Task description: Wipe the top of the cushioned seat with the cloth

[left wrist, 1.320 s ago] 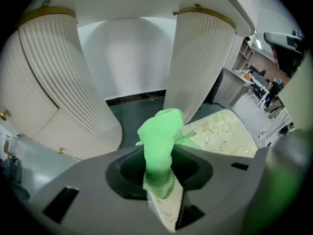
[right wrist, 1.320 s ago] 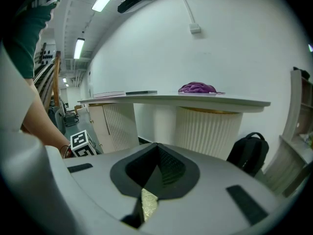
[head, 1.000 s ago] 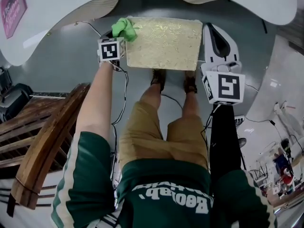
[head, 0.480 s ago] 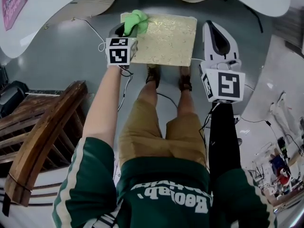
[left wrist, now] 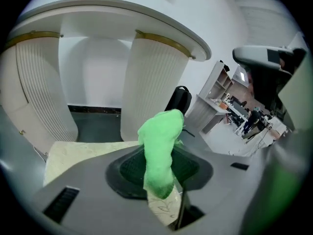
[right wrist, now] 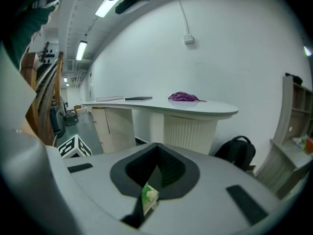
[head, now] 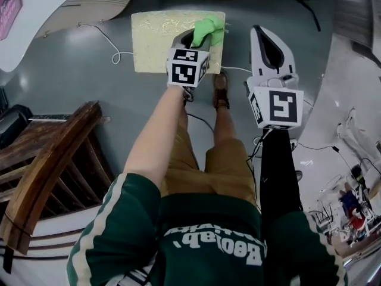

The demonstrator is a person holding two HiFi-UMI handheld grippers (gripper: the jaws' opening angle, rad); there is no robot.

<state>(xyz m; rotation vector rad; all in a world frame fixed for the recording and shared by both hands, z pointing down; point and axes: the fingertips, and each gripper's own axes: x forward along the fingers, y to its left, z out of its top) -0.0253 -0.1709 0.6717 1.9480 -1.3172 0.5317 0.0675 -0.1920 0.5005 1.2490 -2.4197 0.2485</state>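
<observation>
Looking down in the head view, the left gripper (head: pixel 200 39) is clamped on the green cloth (head: pixel 209 31), which sits at the far right part of the cushioned seat (head: pixel 158 40). The right gripper (head: pixel 266 37) hangs over the floor (head: pixel 89 76) just right of the seat, apart from it. The left gripper view shows the cloth pinched between the jaws and bunched above them, with the seat's pale patterned top below. The right gripper view shows jaws together, nothing between, and a white worktop (right wrist: pixel 195 109) beyond.
</observation>
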